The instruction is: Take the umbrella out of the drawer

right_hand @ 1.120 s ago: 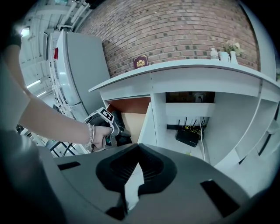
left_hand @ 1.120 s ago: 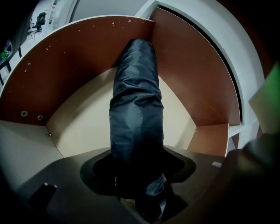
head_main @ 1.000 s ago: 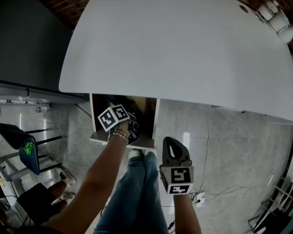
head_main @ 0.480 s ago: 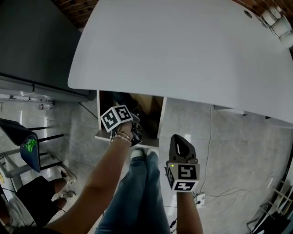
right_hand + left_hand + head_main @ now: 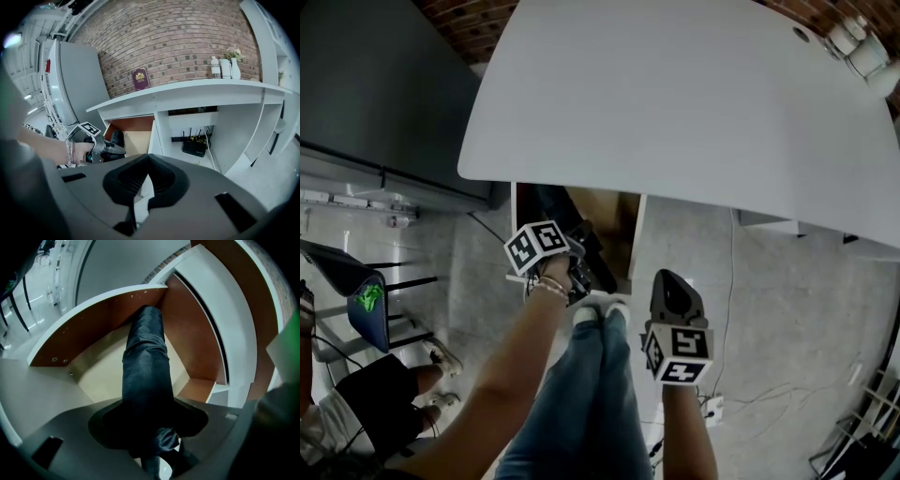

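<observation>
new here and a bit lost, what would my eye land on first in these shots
The dark folded umbrella, clamped in the left gripper, its far end inside the open drawer under the big white desk. Next, the right gripper, hanging empty over the grey floor beside the person's jeans.

left gripper [image 5: 577, 272]: clamped on umbrella [image 5: 143, 380], angled down | right gripper [image 5: 662, 279]: jaws together, empty

red brick wall [image 5: 178, 37] behind a white desk [image 5: 694, 112] — grey speckled floor [image 5: 769, 319] below.
</observation>
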### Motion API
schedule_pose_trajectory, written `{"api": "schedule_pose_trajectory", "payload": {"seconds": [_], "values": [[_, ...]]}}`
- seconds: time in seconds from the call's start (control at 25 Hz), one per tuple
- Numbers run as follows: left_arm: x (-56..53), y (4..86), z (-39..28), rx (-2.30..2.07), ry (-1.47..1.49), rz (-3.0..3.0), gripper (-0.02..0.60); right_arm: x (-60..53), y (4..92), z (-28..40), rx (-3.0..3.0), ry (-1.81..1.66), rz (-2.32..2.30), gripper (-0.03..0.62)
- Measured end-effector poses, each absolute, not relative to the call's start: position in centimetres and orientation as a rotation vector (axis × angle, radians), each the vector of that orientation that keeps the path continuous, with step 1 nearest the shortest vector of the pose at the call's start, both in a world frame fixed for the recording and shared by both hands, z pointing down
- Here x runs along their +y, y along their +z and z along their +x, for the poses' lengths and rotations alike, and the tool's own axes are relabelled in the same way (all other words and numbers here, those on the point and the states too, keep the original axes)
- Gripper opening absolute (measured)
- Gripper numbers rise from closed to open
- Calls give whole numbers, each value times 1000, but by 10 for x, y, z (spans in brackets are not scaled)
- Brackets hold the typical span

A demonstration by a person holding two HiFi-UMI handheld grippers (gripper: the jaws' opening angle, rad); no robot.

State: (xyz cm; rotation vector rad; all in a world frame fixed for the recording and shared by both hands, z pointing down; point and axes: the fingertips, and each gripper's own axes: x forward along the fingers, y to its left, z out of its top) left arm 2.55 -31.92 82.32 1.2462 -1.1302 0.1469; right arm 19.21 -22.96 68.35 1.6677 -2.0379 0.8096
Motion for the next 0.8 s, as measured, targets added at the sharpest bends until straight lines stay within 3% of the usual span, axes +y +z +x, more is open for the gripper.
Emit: {"api": "schedule_pose_trajectory", "payload": {"seconds": [0.8], "values": [[-265,749,9,-1073,132,1249,239,-207,624,175,-2061,774,1562,-9]]}}
